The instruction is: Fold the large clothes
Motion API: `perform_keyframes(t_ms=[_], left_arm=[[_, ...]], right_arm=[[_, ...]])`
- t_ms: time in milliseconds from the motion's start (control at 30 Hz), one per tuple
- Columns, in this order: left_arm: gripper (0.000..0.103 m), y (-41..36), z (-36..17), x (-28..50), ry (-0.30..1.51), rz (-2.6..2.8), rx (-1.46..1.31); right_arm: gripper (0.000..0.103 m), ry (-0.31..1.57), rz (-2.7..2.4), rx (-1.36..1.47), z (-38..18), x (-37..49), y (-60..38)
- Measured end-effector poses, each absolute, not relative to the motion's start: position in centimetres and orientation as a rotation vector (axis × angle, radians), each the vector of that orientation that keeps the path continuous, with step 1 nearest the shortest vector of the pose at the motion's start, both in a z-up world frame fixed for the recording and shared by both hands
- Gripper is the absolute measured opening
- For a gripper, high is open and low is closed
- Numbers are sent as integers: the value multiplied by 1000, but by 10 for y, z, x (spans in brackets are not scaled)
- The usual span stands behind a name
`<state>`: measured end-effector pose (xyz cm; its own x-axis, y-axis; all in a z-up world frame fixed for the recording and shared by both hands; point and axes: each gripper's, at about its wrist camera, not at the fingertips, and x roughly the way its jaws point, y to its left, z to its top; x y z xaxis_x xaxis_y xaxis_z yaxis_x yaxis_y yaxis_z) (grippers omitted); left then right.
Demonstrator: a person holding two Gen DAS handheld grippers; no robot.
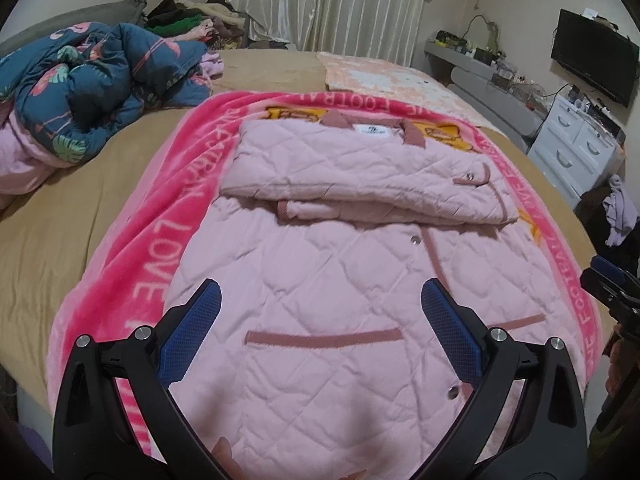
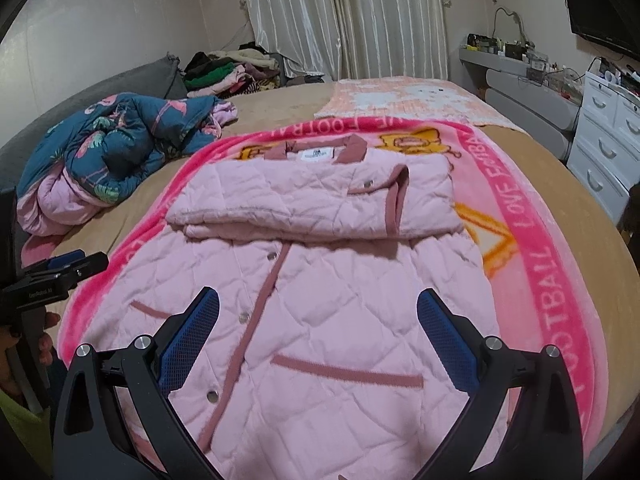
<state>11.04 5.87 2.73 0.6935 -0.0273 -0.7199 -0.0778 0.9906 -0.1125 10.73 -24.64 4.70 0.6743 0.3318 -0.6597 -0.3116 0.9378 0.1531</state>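
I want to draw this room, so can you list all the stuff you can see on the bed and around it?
Coat: one, pale pink, quilted, lying on the blanket, sleeves folded across the chest.
Blanket: one, bright pink with white letters, spread under the coat.
Bed: one, tan cover, under everything.
Quilt: one, dark blue with flamingos, bunched at the bed's left.
Towel: one, peach and white, at the bed's far end.
Pile of clothes: one, mixed colours, far left corner.
Curtain: one, cream, back wall.
TV: one, black, right wall.
Drawers: one set, white, right of the bed.
Left tongs: blue pads, open over the coat.
Right tongs: blue pads, open over the coat.
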Motion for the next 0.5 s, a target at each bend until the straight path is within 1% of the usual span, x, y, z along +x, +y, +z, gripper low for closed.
perform_keyframes(t_ms=[500], left_arm=[[94,81,-14,79,838,94,-139]], right_arm=[[99,832,304,31,-1,83,-280]])
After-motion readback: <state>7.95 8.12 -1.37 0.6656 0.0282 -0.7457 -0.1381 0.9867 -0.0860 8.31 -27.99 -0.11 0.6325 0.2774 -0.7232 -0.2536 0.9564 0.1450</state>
